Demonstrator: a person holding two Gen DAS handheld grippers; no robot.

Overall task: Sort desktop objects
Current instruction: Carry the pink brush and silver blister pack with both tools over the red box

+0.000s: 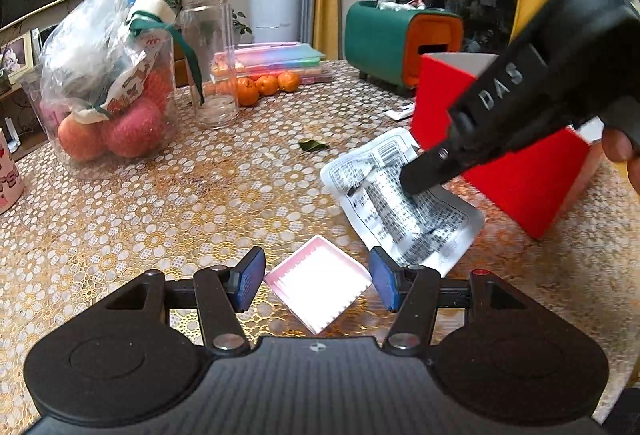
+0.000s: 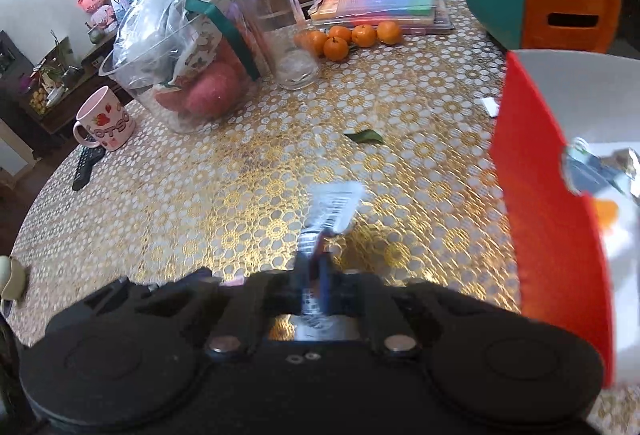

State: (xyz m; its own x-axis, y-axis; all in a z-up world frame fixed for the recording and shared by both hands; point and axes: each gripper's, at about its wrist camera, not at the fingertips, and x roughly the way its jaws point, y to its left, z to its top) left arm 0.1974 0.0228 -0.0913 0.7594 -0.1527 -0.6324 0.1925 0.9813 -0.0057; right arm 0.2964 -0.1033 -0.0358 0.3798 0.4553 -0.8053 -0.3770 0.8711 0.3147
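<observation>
My left gripper (image 1: 317,281) is open, its blue pads on either side of a small pink-and-white packet (image 1: 318,283) lying on the table. My right gripper (image 1: 416,183) is shut on a silver foil sachet with black print (image 1: 404,203) and holds it just left of the red box (image 1: 516,171). In the right wrist view the right gripper (image 2: 314,275) pinches the sachet (image 2: 334,207), which sticks up blurred between the pads. The red box (image 2: 548,195) stands to its right, open, with foil packets inside.
A plastic bag of apples (image 1: 108,91) in a clear tub, a glass jar (image 1: 210,59), mandarins (image 1: 266,85), stacked coloured books (image 1: 272,61), a green-orange case (image 1: 396,43), a green leaf (image 1: 312,145). A pink mug (image 2: 106,121) and a remote (image 2: 86,167) sit at the left edge.
</observation>
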